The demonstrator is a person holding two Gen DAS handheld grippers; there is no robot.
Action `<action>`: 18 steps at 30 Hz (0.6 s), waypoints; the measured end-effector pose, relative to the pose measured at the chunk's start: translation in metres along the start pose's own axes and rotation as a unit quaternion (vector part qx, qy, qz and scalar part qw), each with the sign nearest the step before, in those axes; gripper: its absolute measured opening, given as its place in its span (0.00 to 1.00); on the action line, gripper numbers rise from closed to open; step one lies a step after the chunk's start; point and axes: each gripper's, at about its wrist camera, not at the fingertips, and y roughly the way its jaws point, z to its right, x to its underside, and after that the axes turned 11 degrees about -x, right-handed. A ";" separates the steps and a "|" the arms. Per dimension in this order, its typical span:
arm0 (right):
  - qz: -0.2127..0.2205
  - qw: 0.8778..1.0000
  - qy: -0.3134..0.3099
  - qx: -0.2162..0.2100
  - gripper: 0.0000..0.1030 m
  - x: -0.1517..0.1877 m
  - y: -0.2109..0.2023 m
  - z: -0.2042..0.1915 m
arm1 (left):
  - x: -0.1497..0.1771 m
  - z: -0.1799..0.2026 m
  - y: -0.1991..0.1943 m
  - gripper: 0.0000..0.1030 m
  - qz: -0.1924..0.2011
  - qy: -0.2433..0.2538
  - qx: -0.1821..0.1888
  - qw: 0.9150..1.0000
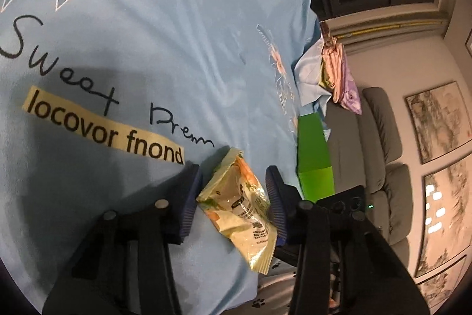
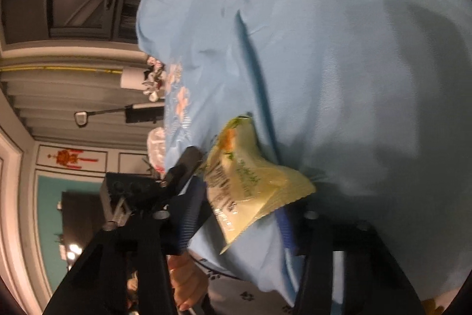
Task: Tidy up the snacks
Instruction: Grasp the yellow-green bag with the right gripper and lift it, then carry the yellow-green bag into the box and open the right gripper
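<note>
Two snack packets on a blue sheet, grasp under way: left tongs [image 1: 233, 202] clamp one packet [image 1: 239, 205]; right tongs [image 2: 239, 197] clamp another [image 2: 247, 182]. Next, likely a lift toward the green box [image 1: 314, 155] at two o'clock.

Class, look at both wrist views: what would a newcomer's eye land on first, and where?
A crinkled pale yellow-green foil snack packet sits between the blue pads of the left hand-held gripper. A like packet is in the right hand-held gripper. Under both spreads a light blue flowered cloth, with a green box at its edge.
</note>
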 end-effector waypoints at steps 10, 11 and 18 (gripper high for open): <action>0.020 0.996 -0.065 0.061 0.23 0.001 -0.002 -0.012 | 0.011 0.012 0.006 0.22 0.018 0.065 -0.065 0.996; 0.021 0.995 -0.069 0.066 0.23 0.002 -0.003 -0.013 | 0.012 0.012 0.007 0.22 0.019 0.066 -0.066 0.995; 0.042 0.991 -0.098 0.078 0.23 -0.001 -0.025 -0.030 | 0.027 0.059 0.003 0.22 0.066 0.158 -0.132 0.976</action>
